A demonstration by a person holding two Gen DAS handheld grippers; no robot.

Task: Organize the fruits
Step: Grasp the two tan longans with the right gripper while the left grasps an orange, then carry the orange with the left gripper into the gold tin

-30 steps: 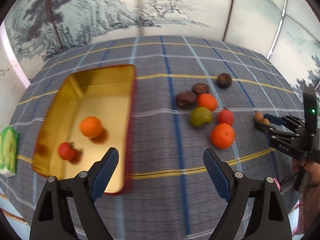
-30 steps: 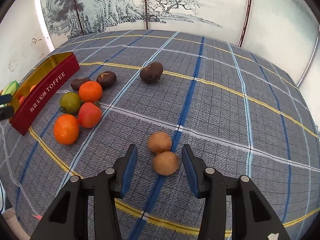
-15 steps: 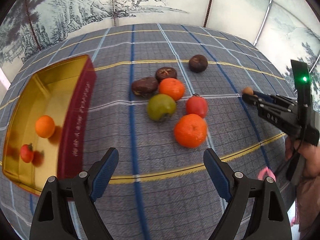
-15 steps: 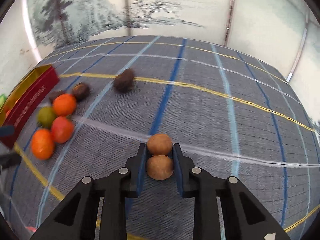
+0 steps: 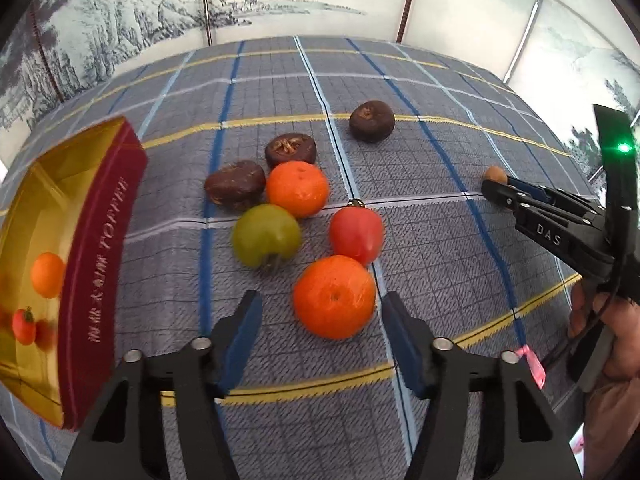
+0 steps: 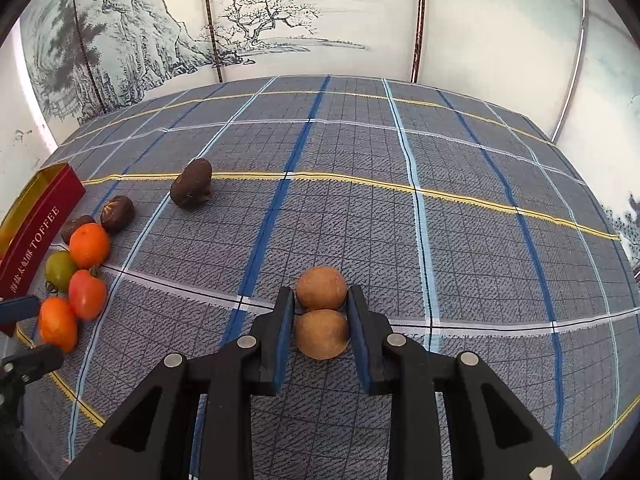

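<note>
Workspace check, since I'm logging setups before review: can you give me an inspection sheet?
Surface: plaid tablecloth, flat.
Job's things: toffee tin holding a small orange and a cherry tomato; on the cloth two oranges, a green fruit, a red tomato, three dark brown fruits, two tan round fruits.
Clutter: nothing seen.
Grippers: left gripper closing around the near orange, pads not yet touching; right gripper shut on the nearer tan fruit.
Cables: dark cable by the hand.
Surroundings: painted landscape screen.

Plaid tablecloth [image 6: 460,220] carries loose fruits [image 5: 298,188] and a toffee tin [image 5: 104,264].
</note>
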